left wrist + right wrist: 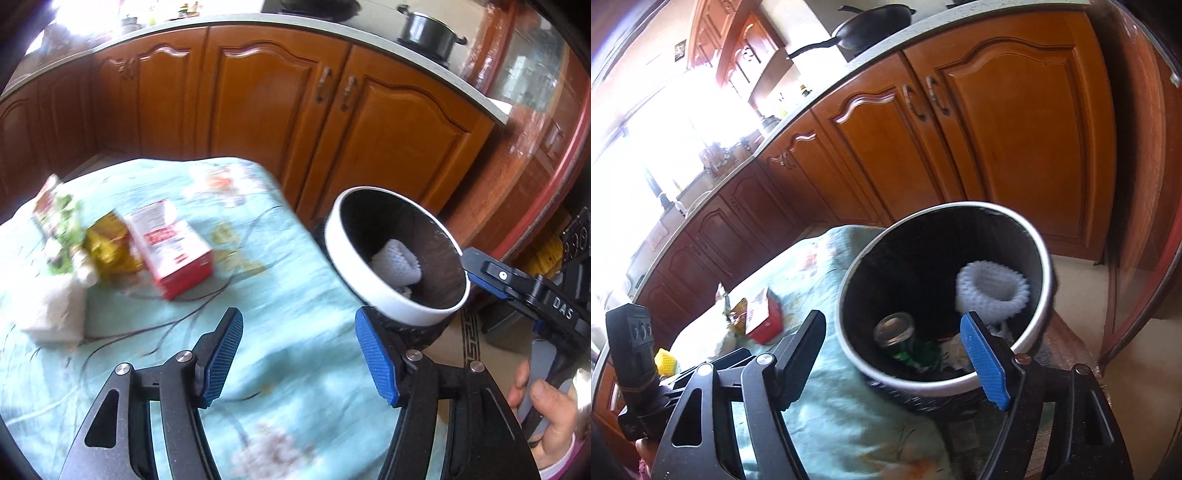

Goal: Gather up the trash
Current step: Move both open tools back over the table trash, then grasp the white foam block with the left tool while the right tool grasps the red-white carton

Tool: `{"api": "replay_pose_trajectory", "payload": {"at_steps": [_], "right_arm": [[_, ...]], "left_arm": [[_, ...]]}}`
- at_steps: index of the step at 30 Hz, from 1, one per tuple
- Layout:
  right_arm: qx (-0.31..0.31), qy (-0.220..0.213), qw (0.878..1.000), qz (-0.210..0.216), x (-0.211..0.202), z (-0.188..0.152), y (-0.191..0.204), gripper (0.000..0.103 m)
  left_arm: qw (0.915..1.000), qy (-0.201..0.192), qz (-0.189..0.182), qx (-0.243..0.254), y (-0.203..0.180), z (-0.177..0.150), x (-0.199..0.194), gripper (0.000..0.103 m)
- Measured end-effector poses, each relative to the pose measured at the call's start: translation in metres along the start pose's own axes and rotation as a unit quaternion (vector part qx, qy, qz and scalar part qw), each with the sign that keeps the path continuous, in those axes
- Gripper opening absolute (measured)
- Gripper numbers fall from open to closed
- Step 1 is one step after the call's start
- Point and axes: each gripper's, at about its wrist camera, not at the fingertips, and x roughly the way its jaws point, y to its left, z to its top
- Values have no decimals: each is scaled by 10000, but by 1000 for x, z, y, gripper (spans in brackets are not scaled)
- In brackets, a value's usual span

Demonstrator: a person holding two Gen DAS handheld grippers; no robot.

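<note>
Where the pale blue-green flowered cloth covers the surface, it lies rumpled, its far corner dropping off toward a run of orange-brown wooden cabinets. A pale worktop runs above them, carrying a black pot in the left view and a black frying pan in the right view. Strong window glare at the left of the right view; patterned floor below the bin.

Trash still on the cloth, far left, in one loose cluster: a red-and-white carton lying on its side, a crumpled yellow wrapper touching it, a green-and-red packet behind, and a white crumpled tissue nearest the camera. All blurred.

A round bin with white rim and black liner stands just off the surface's right edge. Inside: a white foam net sleeve, a glass jar on its side, something green beside it, and pale scraps.

Left gripper: fingers apart, nothing between them, over the cloth near the bin. Right gripper: fingers wide apart, nothing clamped, one blue pad over the bin's near rim. A hand grips its handle.
</note>
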Motion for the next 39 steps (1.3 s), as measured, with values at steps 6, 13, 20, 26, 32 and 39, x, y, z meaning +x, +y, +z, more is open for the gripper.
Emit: {"api": "replay_pose_trajectory", "payload": {"at_steps": [6,13,20,26,32,39], "right_arm": [[-264,210,9990,308,12,-20,38,80],[-604,492,9955,540,32,-39,78,80],[-820,672,9919,694,51,-48,104,80],[-1041,840,9879,780,70,-50,120,80],[-1329,965,9828,841,90,-44,140,80],[-1622,1115,9771,809,122,-32,159,80]], "left_arm": [[9985,-83,300,-456,40,-21,-30,63],[9949,-157,609,-787,81,-34,-59,64],[9904,-252,830,-1079,112,-37,-75,66],[9870,-309,1047,-1182,131,-35,-80,72],[9874,-248,1144,-1065,144,-23,-73,81],[9878,-43,1184,-1007,156,-6,-51,85]]}}
